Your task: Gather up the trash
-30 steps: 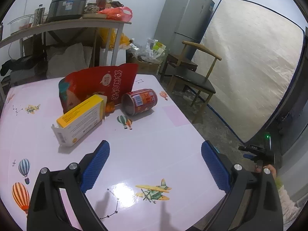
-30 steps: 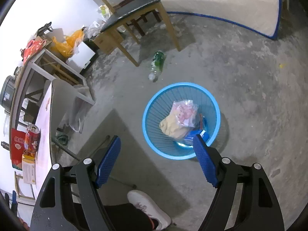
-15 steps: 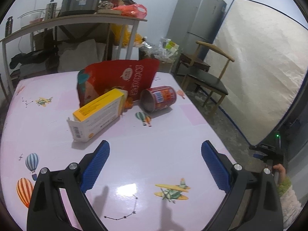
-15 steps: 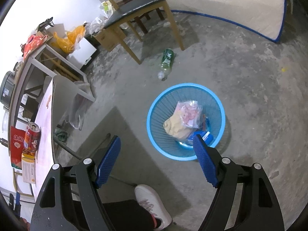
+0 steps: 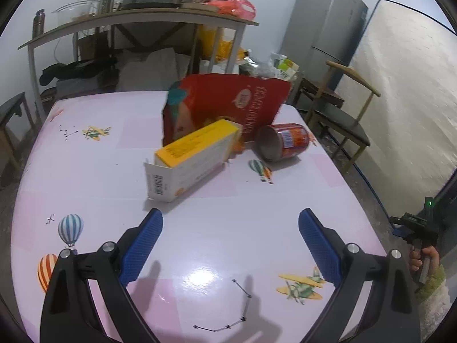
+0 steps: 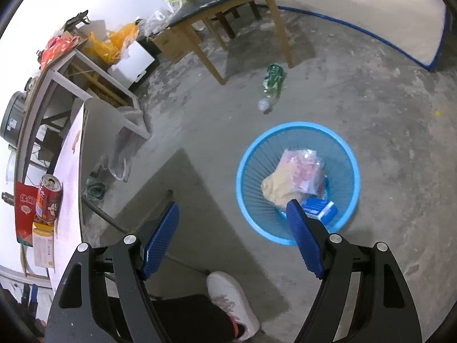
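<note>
Left gripper (image 5: pixel 230 228) hovering over the near part of the table (image 5: pixel 85 171), fingers spread wide, nothing between them.

Just ahead, toward the middle of the table: yellow-and-white carton (image 5: pixel 191 160), lying on its side, barcode end nearest. Probably light and empty, so stiff along the edges yet easily crushed on the broad faces; best pinched across the narrow width near the barcode end.

Behind it, toward the far edge: red snack bag (image 5: pixel 228 105), propped upright (thin, crinkly, likely slippery). Top edge looks like the place to pinch.

Further right, near the right edge: red can (image 5: pixel 281 145), on its side, open mouth facing the gripper. Rigid but free to roll; across the round body, squarely, seems safest.

Right gripper (image 6: pixel 232 234) out over the concrete floor, also spread wide and carrying nothing, above the near rim of the blue basket (image 6: pixel 245 154), which already holds wrappers and a small blue box. Green bottle (image 6: pixel 271 85) lying on the floor beyond the basket, by the chair.
</note>
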A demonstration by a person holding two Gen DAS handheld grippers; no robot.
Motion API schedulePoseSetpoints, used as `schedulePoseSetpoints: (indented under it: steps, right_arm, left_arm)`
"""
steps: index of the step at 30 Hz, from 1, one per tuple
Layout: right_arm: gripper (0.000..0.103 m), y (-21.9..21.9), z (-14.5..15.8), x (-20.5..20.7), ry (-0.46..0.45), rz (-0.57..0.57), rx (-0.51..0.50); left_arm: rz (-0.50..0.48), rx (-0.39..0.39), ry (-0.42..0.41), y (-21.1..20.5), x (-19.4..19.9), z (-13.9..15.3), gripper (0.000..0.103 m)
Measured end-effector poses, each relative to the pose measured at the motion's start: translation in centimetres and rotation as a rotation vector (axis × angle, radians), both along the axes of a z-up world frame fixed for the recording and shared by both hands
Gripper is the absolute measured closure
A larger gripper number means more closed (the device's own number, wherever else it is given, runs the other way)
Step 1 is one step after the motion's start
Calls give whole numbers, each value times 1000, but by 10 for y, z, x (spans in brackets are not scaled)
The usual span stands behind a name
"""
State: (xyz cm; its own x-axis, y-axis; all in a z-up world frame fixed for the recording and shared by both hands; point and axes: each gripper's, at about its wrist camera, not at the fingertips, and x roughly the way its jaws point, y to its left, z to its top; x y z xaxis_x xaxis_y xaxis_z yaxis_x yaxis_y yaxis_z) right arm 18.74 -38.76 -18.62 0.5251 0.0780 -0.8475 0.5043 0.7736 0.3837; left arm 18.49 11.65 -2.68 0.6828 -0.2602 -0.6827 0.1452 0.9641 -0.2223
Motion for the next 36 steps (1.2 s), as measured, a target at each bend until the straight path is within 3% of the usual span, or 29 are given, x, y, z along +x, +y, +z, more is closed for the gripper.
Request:
schedulePoseSetpoints:
  steps: [10, 14, 26, 32, 36]
  right_arm:
    - [29, -21, -13, 59, 21, -11, 61]
    - [29, -45, -33, 110, 56, -36, 86]
    - [29, -123, -144, 267, 184, -171, 189]
    - [30, -145, -211, 312, 251, -249, 191]
    - [39, -157, -254, 329, 297, -300, 198]
  left_arm:
    - [66, -3, 15, 23, 16, -1, 9]
    - [106, -1, 9, 36, 21, 3, 9]
    - [274, -15, 4, 84, 42, 19, 8]
    - [387, -24, 2, 109, 48, 24, 8]
    - [470, -41, 24, 126, 48, 20, 8]
